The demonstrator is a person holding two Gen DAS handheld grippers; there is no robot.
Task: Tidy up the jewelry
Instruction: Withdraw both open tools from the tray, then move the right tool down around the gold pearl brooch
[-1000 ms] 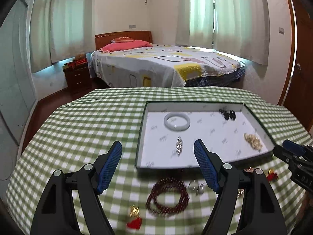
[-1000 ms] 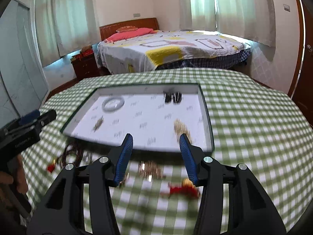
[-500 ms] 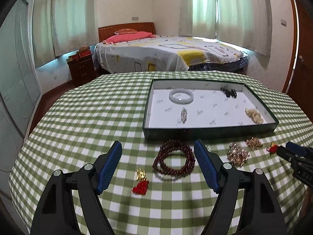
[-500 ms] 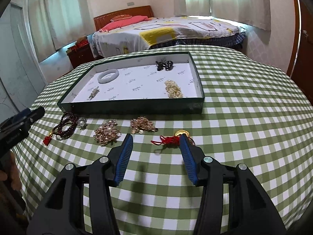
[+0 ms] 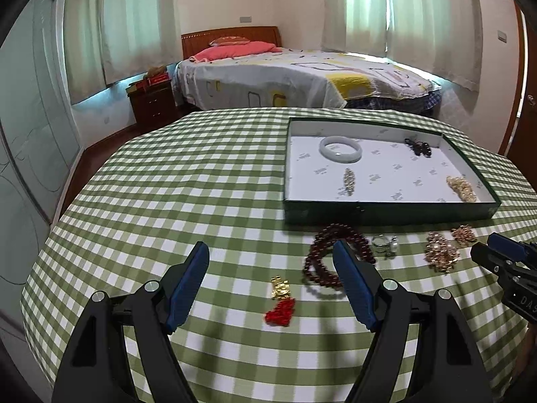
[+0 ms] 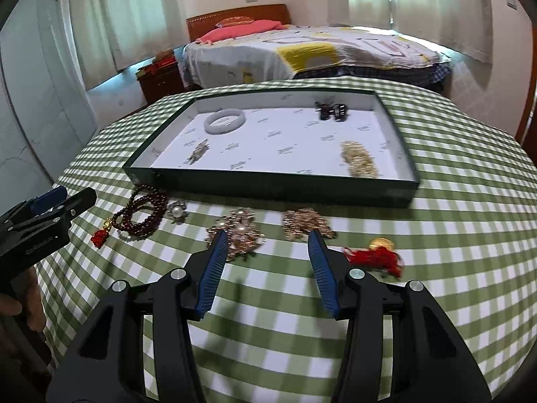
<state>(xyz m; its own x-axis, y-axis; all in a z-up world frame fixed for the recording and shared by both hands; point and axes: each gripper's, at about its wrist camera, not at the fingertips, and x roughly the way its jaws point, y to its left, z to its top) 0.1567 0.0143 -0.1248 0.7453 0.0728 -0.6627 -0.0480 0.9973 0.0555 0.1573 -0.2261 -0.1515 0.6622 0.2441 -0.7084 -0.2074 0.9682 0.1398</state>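
Note:
A dark green tray (image 5: 386, 213) with a white floor holds a white bangle (image 5: 340, 147), black earrings (image 5: 419, 147), a silver piece (image 5: 349, 179) and a gold chain (image 5: 461, 188). Loose on the checked cloth in front of it lie a dark red bead bracelet (image 5: 335, 258), a red tassel charm (image 5: 280, 302), a pearl brooch (image 6: 177, 211), two gold brooches (image 6: 238, 231) (image 6: 307, 223) and a red tassel with a gold coin (image 6: 376, 255). My left gripper (image 5: 270, 248) hovers open just above the tassel charm. My right gripper (image 6: 267, 236) stands open between the two gold brooches, holding nothing.
The round table (image 5: 167, 201) wears a green checked cloth and drops away on all sides. A bed (image 5: 285, 77) and a nightstand (image 5: 152, 100) stand beyond it. Each gripper shows at the edge of the other's view, and a hand (image 6: 20, 299) holds the left one.
Both grippers drew back from the tray, so the loose pieces in front of it came into view. The right one then sank closer to the gold brooches. Neither jaw width changed.

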